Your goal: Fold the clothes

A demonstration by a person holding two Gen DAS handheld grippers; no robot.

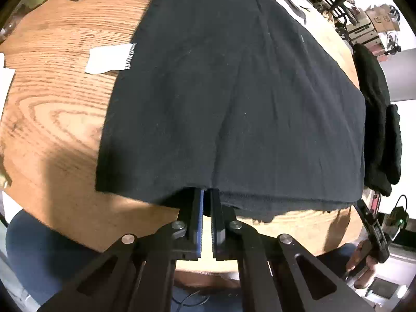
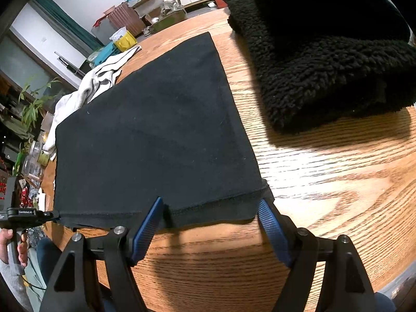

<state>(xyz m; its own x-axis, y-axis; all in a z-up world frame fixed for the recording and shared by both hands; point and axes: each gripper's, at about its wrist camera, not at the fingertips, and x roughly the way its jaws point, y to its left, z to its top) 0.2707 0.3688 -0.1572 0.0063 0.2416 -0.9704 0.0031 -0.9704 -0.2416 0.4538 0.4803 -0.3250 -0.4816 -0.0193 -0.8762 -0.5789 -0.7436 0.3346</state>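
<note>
A dark folded garment (image 1: 234, 98) lies flat on a wooden tabletop (image 1: 59, 119), filling the middle of both wrist views.

Left wrist view: the left claw (image 1: 206, 195) sits at 6 o'clock, its two blue-padded fingers drawn almost together on the garment's near hem. The fingertips are hidden under the fold of cloth, so the exact pinch point cannot be seen. A small white tag (image 1: 109, 59) pokes out from the garment's edge at 9 o'clock; a dark pattern runs along its end, but no writing can be read. A black fleecy garment (image 1: 377, 119) is cut off at the 3 o'clock rim. At 4 o'clock the right claw's handle and part of a hand (image 1: 364, 262) show, blurred.

Right wrist view: the right claw (image 2: 212, 204) stands wide at 6 o'clock, its blue ribbed pads (image 2: 270, 223) straddling the garment's near right corner, not gripping it. The fleecy garment bulks at 1 o'clock, its upper part lost in darkness. A pale crumpled cloth (image 2: 91, 85) lies beyond the dark garment at 10 o'clock, partly hidden behind it. At 9 o'clock the left claw enters from the frame's edge, holding the hem; small white lettering on its body is too tiny to read reliably. Shelving and boxes in the background are blurred.
</note>
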